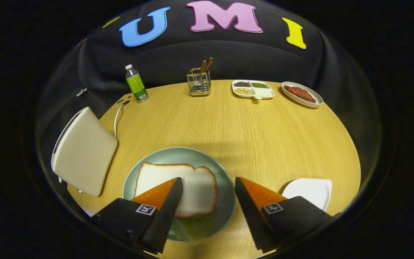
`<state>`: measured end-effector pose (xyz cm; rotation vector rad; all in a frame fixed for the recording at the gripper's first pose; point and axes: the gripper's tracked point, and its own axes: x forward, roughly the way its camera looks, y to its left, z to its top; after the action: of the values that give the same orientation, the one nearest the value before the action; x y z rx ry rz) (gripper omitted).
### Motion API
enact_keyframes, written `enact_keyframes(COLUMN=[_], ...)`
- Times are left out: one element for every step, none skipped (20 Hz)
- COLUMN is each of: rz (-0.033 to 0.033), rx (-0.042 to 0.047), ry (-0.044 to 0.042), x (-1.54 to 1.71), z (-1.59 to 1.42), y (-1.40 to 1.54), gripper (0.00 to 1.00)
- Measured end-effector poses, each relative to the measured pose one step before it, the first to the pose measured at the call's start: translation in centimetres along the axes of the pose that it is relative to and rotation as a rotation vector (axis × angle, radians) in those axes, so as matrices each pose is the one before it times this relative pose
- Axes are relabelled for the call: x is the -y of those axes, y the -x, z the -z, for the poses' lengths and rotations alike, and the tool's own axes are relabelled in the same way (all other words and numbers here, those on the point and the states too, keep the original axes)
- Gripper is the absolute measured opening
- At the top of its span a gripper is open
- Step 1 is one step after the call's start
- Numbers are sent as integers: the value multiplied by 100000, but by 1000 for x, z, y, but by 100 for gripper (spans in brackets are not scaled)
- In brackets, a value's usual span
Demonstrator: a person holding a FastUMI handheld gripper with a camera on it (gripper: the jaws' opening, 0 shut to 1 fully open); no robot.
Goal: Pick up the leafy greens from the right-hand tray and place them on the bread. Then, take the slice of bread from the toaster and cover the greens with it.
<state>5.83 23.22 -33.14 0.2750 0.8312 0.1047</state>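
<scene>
A white slice of bread (178, 190) lies on a pale green round plate (178, 154). A bit of leafy green (192, 226) peeks out from under the slice's near edge, between my fingers. My gripper (208, 180) hovers open above the plate, nothing held; one fingertip overlaps the bread, the other stands over the plate's right rim. A cream toaster (84, 154) stands left of the plate; I cannot see into its slot. To the right of my fingers lies a small white square tray (313, 190) with nothing on it.
At the table's far side stand a green-labelled bottle (136, 83), a wire cutlery holder (199, 82), a divided dish of beans (253, 89) and an oval dish of meat (301, 94). A white cord (116, 120) runs from the toaster.
</scene>
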Motion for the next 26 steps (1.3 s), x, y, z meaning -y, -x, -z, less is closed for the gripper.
enact_keyframes(rz=[-372,-599,-489,-437,-788,-955,-927,-1002,-960,-1033,-1042,-1145,-1092,-1075,-1398,-1028,-691,-583,-786,-1017,-645,-536,-436,-317,-1367,-276], rx=[1470,1383,1751,2051,2312,2563,2624,2729,2634,2610,2539,2411,2128,1754,1491,1864,2755,2594,2327,2418,2218,2126,1549,747,783,248], ry=[1070,1081,1272,1321,1034,996,1236,1268,1000,887,738,589,510,417,387,745,842,824,697,709,907,1031,1226,358,116,413], x=[143,53,239,158,40,-41,38,50,39,3,24,4,59,95,59,94,307,261,241,219,344,385,397,273,16,198], z=[-492,-456,-674,-770,-916,-1054,-1179,-1245,-1277,-1298,-1310,-1267,-1213,-1064,-937,-1002,-1201,-1121,-1104,-1036,-939,-914,-722,-337,-239,-145], y=[517,573,752,819,891,996,958,1042,1029,947,930,861,838,912,824,860,863,869,890,1028,850,1029,818,896,1000,979], gripper=[99,99,99,99,100,100,100,100,99,99,99,99,99,99,99,99,99,99,99,99,99,99,99,99,99,99])
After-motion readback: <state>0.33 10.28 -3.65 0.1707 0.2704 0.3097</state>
